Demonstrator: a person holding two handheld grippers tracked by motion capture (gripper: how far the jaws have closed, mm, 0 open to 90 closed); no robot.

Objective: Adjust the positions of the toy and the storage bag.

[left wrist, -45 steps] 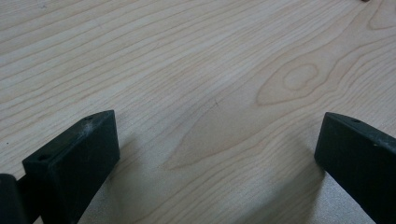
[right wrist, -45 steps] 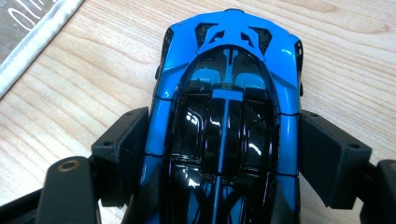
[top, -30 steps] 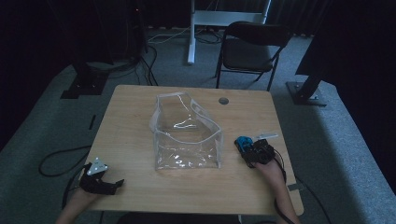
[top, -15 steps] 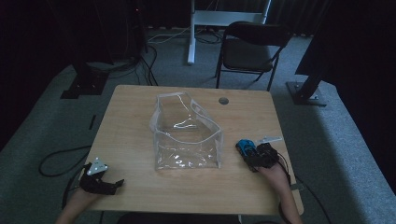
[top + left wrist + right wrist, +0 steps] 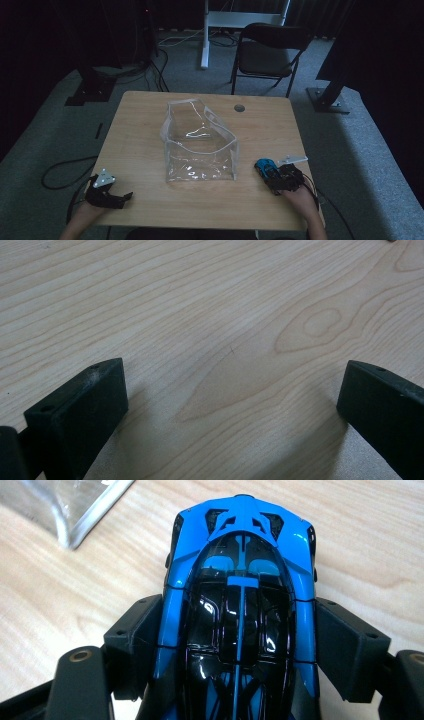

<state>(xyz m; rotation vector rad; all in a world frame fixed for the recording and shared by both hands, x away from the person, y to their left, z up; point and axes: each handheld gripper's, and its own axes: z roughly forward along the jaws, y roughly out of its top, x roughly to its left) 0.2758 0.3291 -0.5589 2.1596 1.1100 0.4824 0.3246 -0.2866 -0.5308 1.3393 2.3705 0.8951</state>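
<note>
A blue and black toy car (image 5: 265,167) sits near the table's front right, low over the wood. My right gripper (image 5: 274,177) is shut on it. In the right gripper view both black pads (image 5: 134,636) press on the flanks of the car (image 5: 240,555), whose nose points away from me. A clear plastic pouch (image 5: 200,150) stands open at the middle of the wooden table (image 5: 140,130); its corner (image 5: 75,505) lies just left of the car's nose. My left gripper (image 5: 117,197) rests open at the front left corner, with bare wood between its fingers (image 5: 85,405).
A small round grommet (image 5: 239,107) is set in the table's far edge. Behind the table stand a black folding chair (image 5: 270,50) and a white post (image 5: 205,35). Cables (image 5: 60,170) lie on the grey carpet at the left.
My right gripper has drawn the blue car toward the near edge of the table and slightly right, away from the pouch. The left gripper and the pouch have stayed put.
</note>
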